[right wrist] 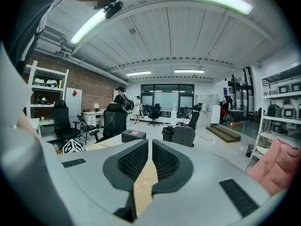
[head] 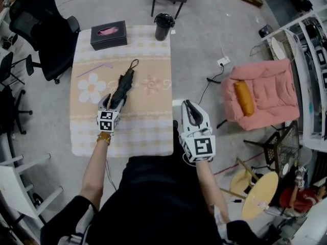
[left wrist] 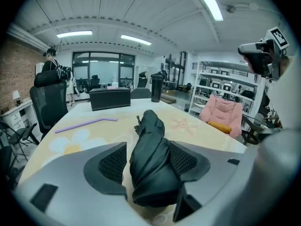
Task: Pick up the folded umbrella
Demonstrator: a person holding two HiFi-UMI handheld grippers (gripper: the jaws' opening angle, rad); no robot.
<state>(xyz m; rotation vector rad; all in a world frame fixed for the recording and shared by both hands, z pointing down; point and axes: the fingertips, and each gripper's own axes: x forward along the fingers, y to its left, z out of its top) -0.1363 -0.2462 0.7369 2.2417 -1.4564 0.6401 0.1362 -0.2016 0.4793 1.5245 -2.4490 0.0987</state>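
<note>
Left gripper (head: 113, 104) is low over the bench (head: 148, 132), jaws spread wide, the near end of the folded umbrella (head: 124, 86) between the pads; a gap shows at the left pad, so no squeeze. The umbrella lies flat on the bench, pointing away towards the black tissue box (head: 108, 34) and black cup (head: 163, 26), with a purple straw (head: 94, 69) to its left. Right gripper (head: 188, 106) hangs off the bench's right edge, jaws clenched, nothing between them.
</note>
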